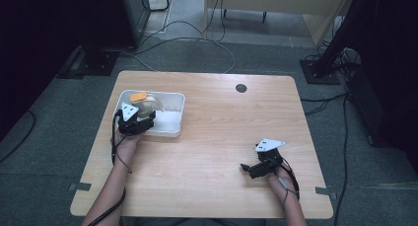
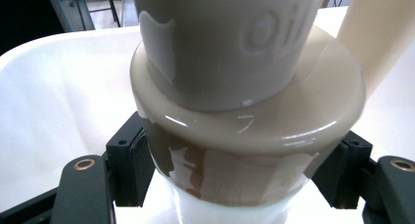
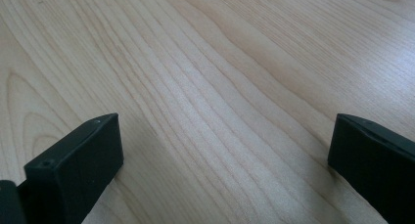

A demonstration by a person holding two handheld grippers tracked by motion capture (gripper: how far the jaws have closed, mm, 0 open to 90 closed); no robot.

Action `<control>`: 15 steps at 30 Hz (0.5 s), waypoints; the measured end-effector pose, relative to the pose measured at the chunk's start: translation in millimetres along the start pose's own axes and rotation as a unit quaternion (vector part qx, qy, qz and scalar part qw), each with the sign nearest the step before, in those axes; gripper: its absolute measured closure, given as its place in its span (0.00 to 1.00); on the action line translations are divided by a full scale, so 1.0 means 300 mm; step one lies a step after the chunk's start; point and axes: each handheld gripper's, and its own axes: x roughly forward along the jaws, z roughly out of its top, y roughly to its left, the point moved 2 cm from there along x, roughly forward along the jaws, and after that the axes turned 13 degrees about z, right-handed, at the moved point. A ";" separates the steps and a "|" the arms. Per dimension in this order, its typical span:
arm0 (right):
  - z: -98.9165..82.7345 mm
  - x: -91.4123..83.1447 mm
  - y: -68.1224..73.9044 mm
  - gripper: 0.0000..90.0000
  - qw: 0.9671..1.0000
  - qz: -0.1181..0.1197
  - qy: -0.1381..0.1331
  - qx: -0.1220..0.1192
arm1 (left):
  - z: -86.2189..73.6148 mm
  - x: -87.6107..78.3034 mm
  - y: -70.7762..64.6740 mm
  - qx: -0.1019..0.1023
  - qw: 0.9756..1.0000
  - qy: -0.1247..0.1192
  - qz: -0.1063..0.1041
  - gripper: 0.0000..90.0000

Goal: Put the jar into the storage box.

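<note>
- Two hand-held grippers work over a light wooden table point(image 1: 212, 137); the left gripper point(image 1: 134, 121) sits at the near edge of a white rectangular tub point(image 1: 172, 118), the right gripper point(image 1: 256, 168) well apart at the near right.
- Left gripper: jaws clamped on the lower body of a beige ceramic oil jug point(image 2: 244, 111), one black pad on each side, just under its wide rounded shoulder.
- Oil jug: upright inside the tub, toward its left end; raised lettering reading "oil" shows on the upper body, and an orange stopper point(image 1: 138, 95) caps it.
- Tub wall point(image 2: 54, 87): curves close around the jug on the left gripper view's left side, crowding that jaw.
- Right gripper: jaws spread wide, nothing between them, low over bare wood grain point(image 3: 210, 101).
- Surroundings: a dark round grommet point(image 1: 241, 88) near the table's far edge; cables point(image 1: 197, 36) trail across the grey floor beyond.
</note>
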 end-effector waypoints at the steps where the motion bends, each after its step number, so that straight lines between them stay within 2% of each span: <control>1: 0.000 0.000 0.000 0.00 1.000 0.000 0.000 0.000 | 0.000 0.000 -0.001 0.001 1.000 0.001 0.001 0.32; 6: 0.000 0.000 0.000 0.00 1.000 0.000 0.000 0.000 | -0.001 0.005 -0.004 0.007 1.000 0.013 -0.001 0.32; 9: 0.000 0.000 0.000 0.00 1.000 0.000 0.000 0.000 | 0.001 0.007 -0.002 0.004 1.000 0.019 -0.002 0.32; 10: 0.000 0.000 0.000 0.00 1.000 -0.001 0.000 0.000 | 0.005 0.009 0.002 -0.001 1.000 0.027 -0.005 0.32; 15: 0.000 0.000 0.000 0.00 1.000 -0.001 0.000 0.000 | 0.006 0.010 0.002 -0.002 0.999 0.034 -0.007 0.32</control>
